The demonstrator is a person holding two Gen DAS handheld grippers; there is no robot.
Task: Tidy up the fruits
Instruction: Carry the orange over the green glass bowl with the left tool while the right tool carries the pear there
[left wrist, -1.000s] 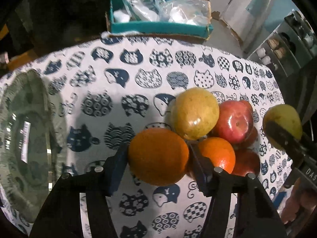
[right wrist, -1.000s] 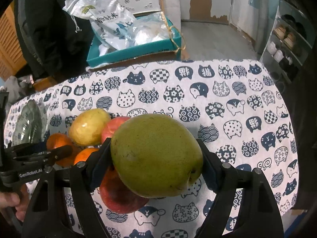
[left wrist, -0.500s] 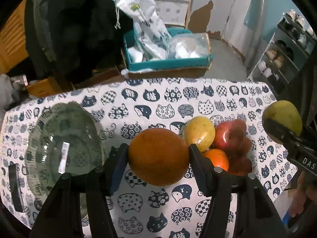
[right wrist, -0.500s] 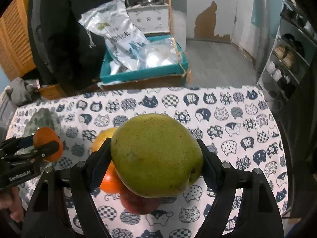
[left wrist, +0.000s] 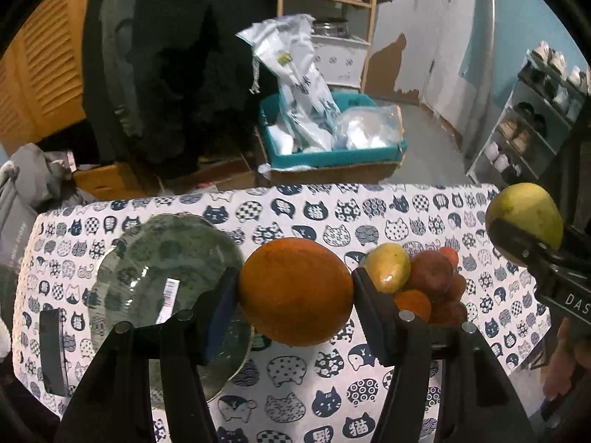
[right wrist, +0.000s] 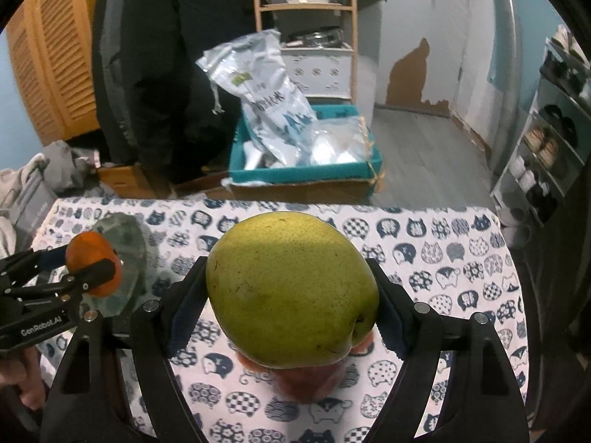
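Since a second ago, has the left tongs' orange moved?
Yes. The orange, held in the left tongs, has risen and pulled back from the fruit pile, now beside the green plate.

Two oranges [left wrist: 295, 291] [left wrist: 412, 304], two pears [left wrist: 524, 217] [left wrist: 388, 267], about three red apples [left wrist: 434, 271], one plate [left wrist: 162, 258], two tongs [left wrist: 295, 295] [right wrist: 291, 288].
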